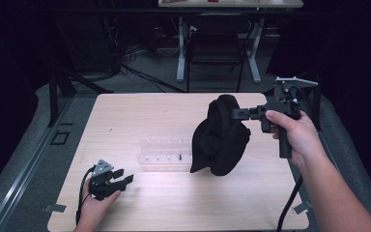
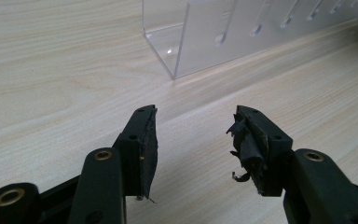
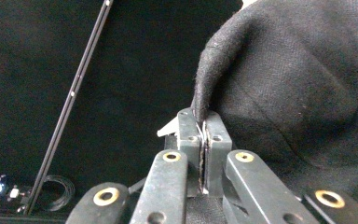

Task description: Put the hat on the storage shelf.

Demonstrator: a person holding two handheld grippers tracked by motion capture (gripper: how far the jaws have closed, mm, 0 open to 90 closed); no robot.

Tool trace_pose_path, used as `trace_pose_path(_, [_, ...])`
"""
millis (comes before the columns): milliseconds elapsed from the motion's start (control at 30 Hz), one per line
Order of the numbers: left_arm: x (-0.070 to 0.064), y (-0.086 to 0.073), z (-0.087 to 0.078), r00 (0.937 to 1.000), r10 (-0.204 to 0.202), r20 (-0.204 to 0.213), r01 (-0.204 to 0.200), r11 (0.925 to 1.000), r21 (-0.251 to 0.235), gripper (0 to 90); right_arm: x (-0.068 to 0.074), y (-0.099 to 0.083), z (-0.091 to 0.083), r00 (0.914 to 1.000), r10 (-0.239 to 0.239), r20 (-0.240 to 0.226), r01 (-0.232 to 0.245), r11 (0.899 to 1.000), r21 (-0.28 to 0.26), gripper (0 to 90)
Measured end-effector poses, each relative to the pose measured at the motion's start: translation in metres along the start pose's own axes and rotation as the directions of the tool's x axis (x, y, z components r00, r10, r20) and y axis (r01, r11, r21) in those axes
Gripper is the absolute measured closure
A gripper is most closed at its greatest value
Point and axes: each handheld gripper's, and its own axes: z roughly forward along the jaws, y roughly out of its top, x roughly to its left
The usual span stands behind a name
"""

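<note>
Right gripper [image 1: 241,113] has its jaws pinched tight on a fold of the black cloth [image 1: 221,137], holding it up over the right half of the table [image 1: 125,111]; the cloth hangs in a bunched drape, lower end about touching the wood, can't tell for sure; in the right gripper view the fold [image 3: 205,100] sits squeezed between the pads, thin edge only. Looks soft, limp, light, prob. knit or fleece; no stiffness, so it'll sag & swing w/ any move; not fragile, not slippery, but a one-edge pinch could slide out if tugged; a 2nd hold on a low corner would spread it, I'd guess. Left gripper [image 1: 121,180] rests low at the near left of the table, jaws apart, nothing in them; one pad [image 2: 247,144] looks frayed, so grip there may be weaker. Clear plastic rack [image 1: 166,154] sits mid-table, just left of the hanging cloth; the cloth could snag or drag on it if lowered that way; left gripper view shows the rack [image 2: 205,42] close ahead, betw. it & the cloth.
</note>
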Motion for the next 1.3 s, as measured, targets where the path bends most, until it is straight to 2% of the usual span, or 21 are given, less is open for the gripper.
trace_pose_path(133, [0.0, 0.0, 0.0, 1.0, -0.001, 0.0, 0.001, 1.0, 0.0, 49.7, 0.0, 0.007, 0.007, 1.0, -0.002, 0.003, 0.002, 1.0, -0.013, 88.3])
trace_pose_path(367, [0.0, 0.0, 0.0, 0.9999, -0.003, 0.01, 0.003, 1.0, 0.003, 49.7, -0.008, 0.022, 0.024, 0.9996, 0.002, 0.029, -0.002, 1.0, -0.015, 88.3])
trace_pose_path(800, [0.001, 0.001, 0.0, 0.9999, -0.004, 0.016, 0.004, 1.0, 0.002, 49.7, -0.013, 0.04, 0.055, 0.9999, 0.01, 0.006, -0.01, 1.0, -0.002, 88.2])
trace_pose_path(1300, [0.0, 0.001, 0.0, 0.9998, -0.006, 0.018, 0.006, 1.0, -0.003, 49.7, -0.014, 0.041, 0.063, 0.9998, 0.003, 0.019, -0.003, 1.0, 0.006, 88.1])
